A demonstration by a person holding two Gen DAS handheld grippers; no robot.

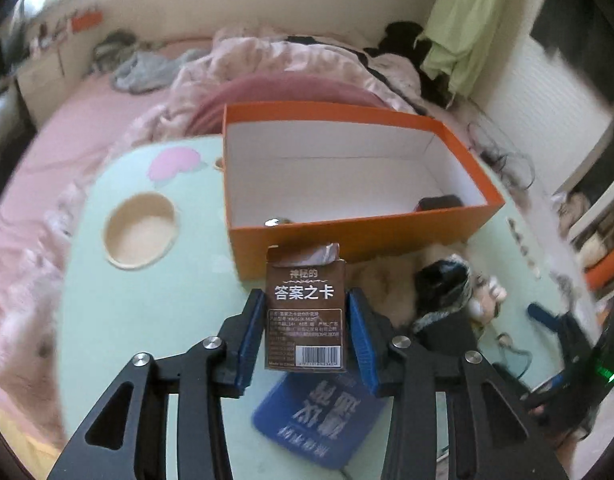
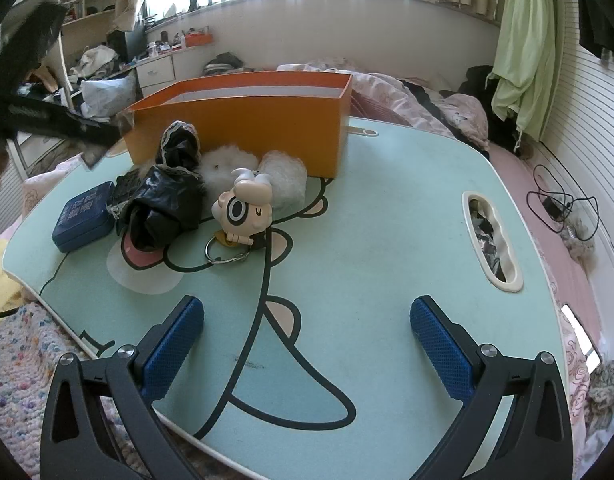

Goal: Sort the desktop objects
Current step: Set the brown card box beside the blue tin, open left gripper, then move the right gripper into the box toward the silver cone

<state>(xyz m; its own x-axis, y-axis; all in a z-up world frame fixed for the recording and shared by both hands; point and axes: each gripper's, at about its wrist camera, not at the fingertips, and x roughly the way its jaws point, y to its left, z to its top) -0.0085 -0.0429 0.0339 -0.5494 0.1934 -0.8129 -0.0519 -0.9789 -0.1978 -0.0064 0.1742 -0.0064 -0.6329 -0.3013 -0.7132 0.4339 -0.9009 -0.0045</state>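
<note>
The left tool (image 1: 307,320) pinches a brown card box (image 1: 305,314) between its blue ribbed pads, held above the tabletop (image 1: 147,300) with the long axis toward 12 o'clock and the torn flap end facing the orange box (image 1: 359,236) just beyond. A blue tin (image 1: 319,420) lies below at 6 o'clock. The right tool (image 2: 307,344) is spread wide over bare mint tabletop; a glossy toy keychain (image 2: 243,208), crumpled black bag (image 2: 163,208) and white fluff (image 2: 223,164) lie at 11 o'clock.

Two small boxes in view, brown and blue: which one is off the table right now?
The brown card box, top flap open, is clamped in the left claw above the table. The blue tin lies flat on the green table.
</note>
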